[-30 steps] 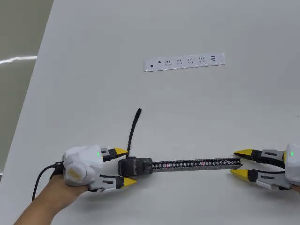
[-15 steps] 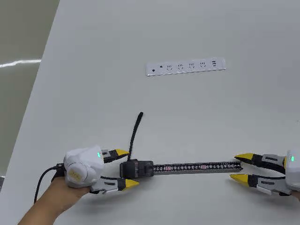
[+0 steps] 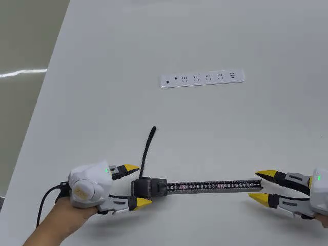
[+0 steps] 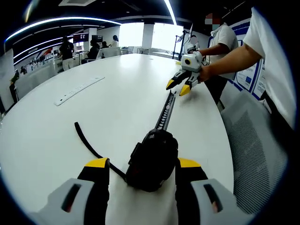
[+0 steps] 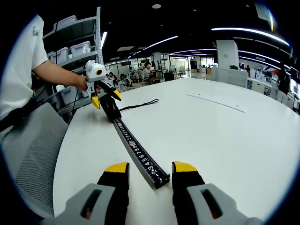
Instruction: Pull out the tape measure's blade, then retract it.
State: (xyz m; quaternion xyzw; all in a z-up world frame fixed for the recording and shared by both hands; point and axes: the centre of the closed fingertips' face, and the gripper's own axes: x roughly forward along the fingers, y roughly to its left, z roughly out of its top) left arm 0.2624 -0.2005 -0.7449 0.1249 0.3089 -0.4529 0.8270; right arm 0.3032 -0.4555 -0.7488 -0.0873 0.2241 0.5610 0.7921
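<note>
- The person's left hand holds the left gripper at the near edge of the white table; its yellow-tipped jaws stand wide apart on either side of the black tape measure case
- In the left gripper view the case lies on the table between that left gripper's jaws; one jaw looks to be against the side of the case; the other stands clear of it, with the thin black strap running through the gap; nothing is clamped
- The blade runs out of the case flat along the table, numbered face up, to the right gripper; the blade is out and straight
- In the right gripper view the free end of the blade lies between the right gripper's jaws; these are open, with a gap on each side of the blade; they touch nothing
- Farther along that view the case sits at the left gripper
- The strap trails from the case away from the person, curving across the bare table
- Well beyond it a white power strip lies flat on the table, apart from everything else
- A grey mesh chair stands at the table's edge beside the person
</note>
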